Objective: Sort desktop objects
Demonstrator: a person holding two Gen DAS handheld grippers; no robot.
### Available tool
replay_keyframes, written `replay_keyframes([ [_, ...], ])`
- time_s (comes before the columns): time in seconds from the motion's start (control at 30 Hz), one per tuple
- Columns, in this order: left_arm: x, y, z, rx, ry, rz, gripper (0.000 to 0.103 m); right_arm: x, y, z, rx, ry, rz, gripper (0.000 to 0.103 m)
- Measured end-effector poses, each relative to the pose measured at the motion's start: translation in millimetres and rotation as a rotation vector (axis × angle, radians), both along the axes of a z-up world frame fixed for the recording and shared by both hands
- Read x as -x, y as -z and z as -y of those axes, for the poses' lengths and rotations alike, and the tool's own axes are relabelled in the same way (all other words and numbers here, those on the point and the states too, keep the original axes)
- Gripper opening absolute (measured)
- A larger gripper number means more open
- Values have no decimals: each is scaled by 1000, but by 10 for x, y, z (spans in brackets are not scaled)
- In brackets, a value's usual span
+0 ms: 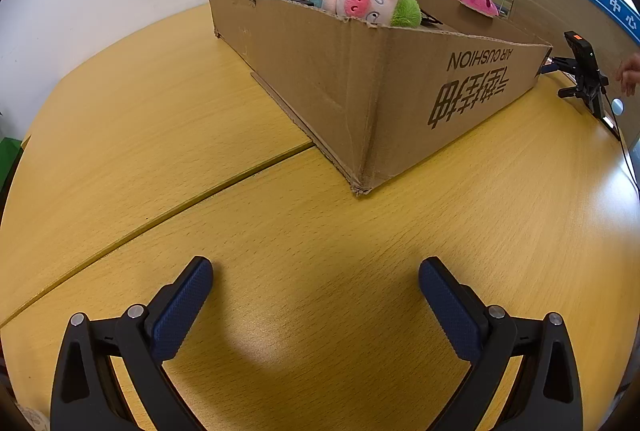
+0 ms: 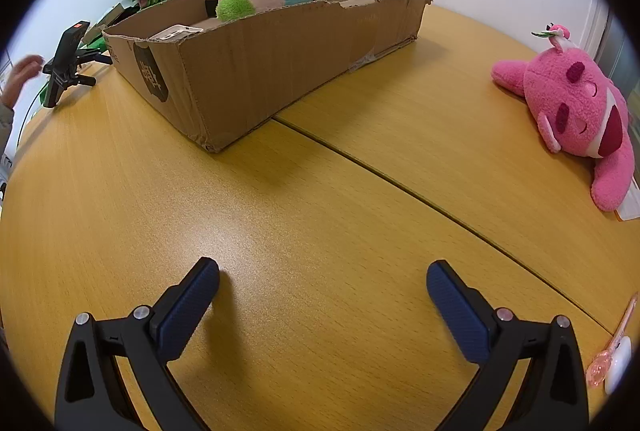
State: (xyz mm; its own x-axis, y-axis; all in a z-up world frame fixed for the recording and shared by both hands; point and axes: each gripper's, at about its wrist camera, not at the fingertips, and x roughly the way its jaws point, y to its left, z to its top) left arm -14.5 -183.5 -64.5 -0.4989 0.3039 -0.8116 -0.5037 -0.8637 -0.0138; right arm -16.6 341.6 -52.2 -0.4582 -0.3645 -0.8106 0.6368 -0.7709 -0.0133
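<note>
Wooden table (image 2: 320, 215): box (image 2: 256, 71), pink plush (image 2: 576, 111).
</note>
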Motion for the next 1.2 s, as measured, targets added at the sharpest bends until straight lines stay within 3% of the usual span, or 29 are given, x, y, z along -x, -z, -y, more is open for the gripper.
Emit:
replay_keyframes([
  [0.77,-16,-23,6,1,-2,-2,103,15,-42,-333,8,-1,10,103],
  [1.2,3,-59,-4,1,-3,-2,103,-20,-56,-283,9,-1,10,103],
])
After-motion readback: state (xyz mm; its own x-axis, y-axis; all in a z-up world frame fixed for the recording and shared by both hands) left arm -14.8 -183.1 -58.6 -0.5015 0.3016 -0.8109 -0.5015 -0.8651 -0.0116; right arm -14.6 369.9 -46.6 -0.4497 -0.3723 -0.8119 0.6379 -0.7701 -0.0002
